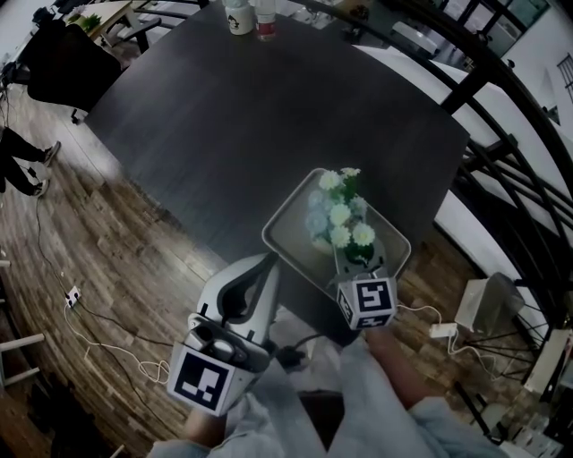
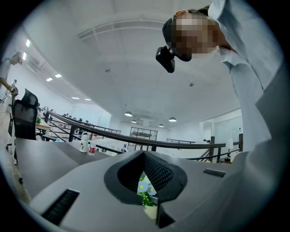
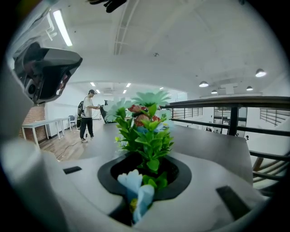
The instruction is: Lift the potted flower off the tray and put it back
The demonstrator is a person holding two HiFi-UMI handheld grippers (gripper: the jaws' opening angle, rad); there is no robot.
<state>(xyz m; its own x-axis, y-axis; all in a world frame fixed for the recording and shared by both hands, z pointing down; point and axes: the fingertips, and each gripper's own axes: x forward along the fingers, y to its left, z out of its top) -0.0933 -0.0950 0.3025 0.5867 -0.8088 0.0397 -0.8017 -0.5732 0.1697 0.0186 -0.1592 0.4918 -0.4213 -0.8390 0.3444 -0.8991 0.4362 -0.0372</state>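
Reading this as the grasp step: the right gripper point(image 3: 141, 179) has its fingers drawn in snug round the base of the potted flower point(image 1: 341, 217), which stands in the tray point(image 1: 291, 224) on the table point(image 1: 224, 116). Pot not yet lifted, I judge. The left gripper point(image 1: 267, 264) sits beside the tray, fingers together, empty. Next: a straight, upright raise clear of the rim.

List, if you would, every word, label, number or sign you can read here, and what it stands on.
Nothing can be read here.
Red-labelled bottle at the table's far edge: print too small.
White jug beside it: marking too small.
Left marker cube and right marker cube: black-and-white square patterns, no letters.
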